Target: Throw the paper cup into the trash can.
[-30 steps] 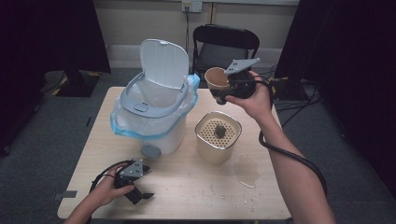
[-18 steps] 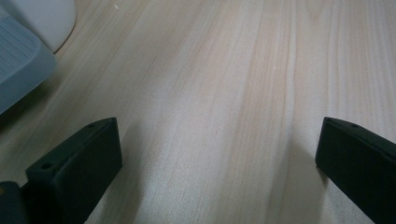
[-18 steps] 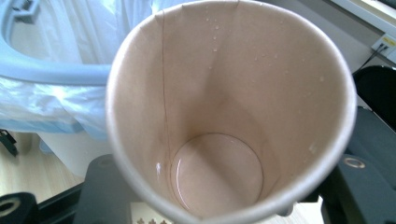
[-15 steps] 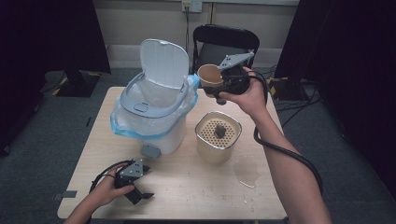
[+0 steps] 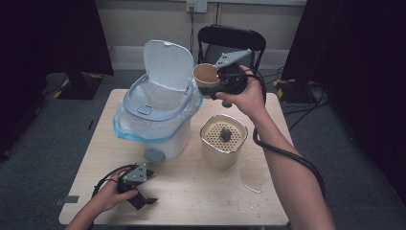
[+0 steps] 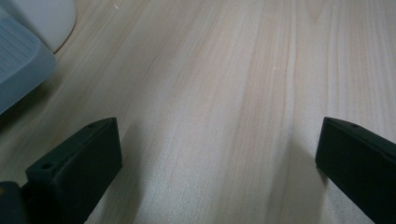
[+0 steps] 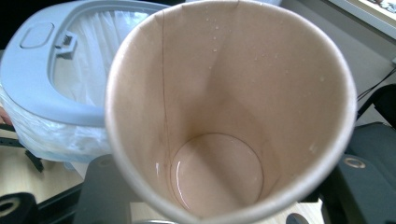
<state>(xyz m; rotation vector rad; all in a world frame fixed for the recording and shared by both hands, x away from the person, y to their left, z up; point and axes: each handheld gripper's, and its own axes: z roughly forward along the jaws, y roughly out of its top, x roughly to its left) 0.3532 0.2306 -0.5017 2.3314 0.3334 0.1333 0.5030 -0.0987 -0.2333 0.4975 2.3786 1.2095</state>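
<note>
A brown paper cup (image 5: 205, 75) hangs tipped on its side above the table's far edge, with my right gripper (image 5: 212, 84) shut on it. Its mouth faces the open white bin (image 5: 158, 120), just beside the bin's right rim. In the right gripper view the cup (image 7: 224, 107) is wet inside, with a thin film of liquid at the bottom; my right gripper (image 7: 229, 198) has its black jaws on either side of it, and the bin's grey ring (image 7: 42, 70) lies beyond. My left gripper (image 5: 149, 188) rests open on the table's near left. My left gripper (image 6: 217, 163) has bare wood between its jaws.
A beige container with a perforated strainer top (image 5: 223, 139) stands right of the bin. A small puddle (image 5: 253, 175) lies on the wooden table (image 5: 191, 191) in front of it. The bin's lid (image 5: 167, 64) stands upright, lined with a blue-edged bag. A black chair (image 5: 232, 40) stands behind the table.
My right gripper has carried the cup left and a little up, from over the strainer container's far side toward the bin's opening. The left gripper has stayed put.
</note>
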